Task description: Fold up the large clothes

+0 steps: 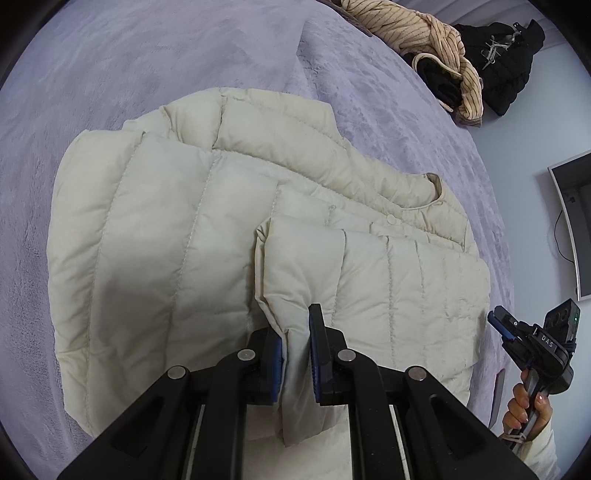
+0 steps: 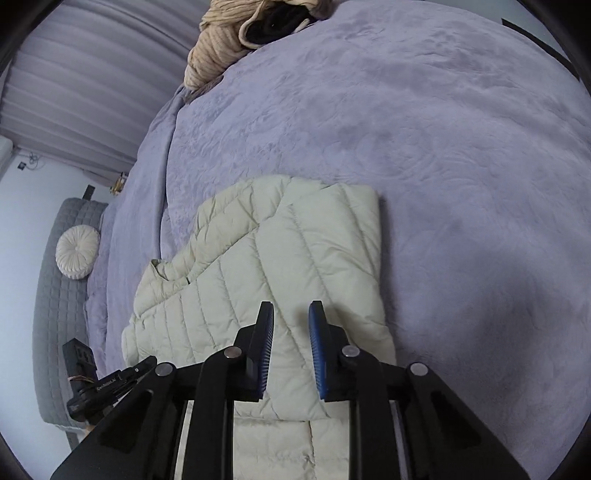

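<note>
Jacket (image 1: pixel 192 258) lies mid-frame on the purple bed (image 1: pixel 147 66); left tool (image 1: pixel 297 354) pinches its sleeve, right tool (image 2: pixel 291 350) is open and holds nothing.

Cream quilted jacket (image 1: pixel 184 240) on lilac bedspread (image 1: pixel 129 74); tan pinstriped garment (image 1: pixel 417 33) beside black coat (image 1: pixel 506 62).

Cream quilted puffer jacket (image 1: pixel 155 240): smooth synthetic shell, faint sheen, stitched channels. Lavender plush bedspread (image 1: pixel 147 55): soft, matt, embossed nap. Left black plastic gripper (image 1: pixel 297 354): matt body, ribbed blue pads, shiny metal pins. Beige striped knit garment (image 1: pixel 413 29): ribbed cloth. Black puffer coat (image 1: pixel 509 70): matt.
</note>
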A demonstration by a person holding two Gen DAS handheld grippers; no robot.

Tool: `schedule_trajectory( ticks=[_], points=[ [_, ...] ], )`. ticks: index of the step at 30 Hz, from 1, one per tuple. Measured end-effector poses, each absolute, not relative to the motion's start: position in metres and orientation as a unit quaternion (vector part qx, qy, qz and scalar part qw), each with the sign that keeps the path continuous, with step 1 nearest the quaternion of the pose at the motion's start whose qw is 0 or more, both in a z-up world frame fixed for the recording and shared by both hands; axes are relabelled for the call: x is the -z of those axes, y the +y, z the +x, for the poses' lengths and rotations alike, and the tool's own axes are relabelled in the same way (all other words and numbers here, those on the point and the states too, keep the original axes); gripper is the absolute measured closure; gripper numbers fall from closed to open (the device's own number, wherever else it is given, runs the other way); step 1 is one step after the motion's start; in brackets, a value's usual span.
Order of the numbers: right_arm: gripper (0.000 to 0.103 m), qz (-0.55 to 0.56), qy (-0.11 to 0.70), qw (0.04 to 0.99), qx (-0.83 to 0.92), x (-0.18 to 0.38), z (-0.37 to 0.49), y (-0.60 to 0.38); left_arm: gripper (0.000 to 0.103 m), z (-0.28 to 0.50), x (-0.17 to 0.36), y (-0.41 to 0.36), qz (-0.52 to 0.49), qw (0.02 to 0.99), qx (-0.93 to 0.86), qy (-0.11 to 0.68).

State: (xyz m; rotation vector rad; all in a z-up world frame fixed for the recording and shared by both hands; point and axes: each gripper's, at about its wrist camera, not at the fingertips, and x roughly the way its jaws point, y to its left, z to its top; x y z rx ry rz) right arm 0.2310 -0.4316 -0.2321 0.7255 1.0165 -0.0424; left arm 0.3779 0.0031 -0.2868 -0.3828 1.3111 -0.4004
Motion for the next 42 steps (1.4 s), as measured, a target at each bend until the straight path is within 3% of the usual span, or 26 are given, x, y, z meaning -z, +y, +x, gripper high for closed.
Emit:
schedule_trajectory(
  ticks=[9, 18, 25, 42],
  points=[
    [0.085, 0.304, 0.518, 0.798, 0.048, 0.268, 0.244, -0.428, 0.089, 0.373, 0.267, 0.012, -0.130, 0.781, 0.158, 0.590],
    [0.085, 0.272, 0.511, 0.815, 0.039, 0.246, 0.239, -0.410, 0.089, 0.352, 0.225, 0.011, -0.077, 0.821, 0.173, 0.539],
    [0.085, 0.220, 0.539, 0.812, 0.036, 0.267, 0.242, -0.389, 0.089, 0.350, 0.287, -0.015, -0.039, 0.801, 0.137, 0.582],
    [0.085, 0.197, 0.545, 0.814, 0.048, 0.278, 0.232, -0.402, 0.089, 0.352, 0.299, -0.006, -0.030, 0.803, 0.122, 0.582]
  ],
)
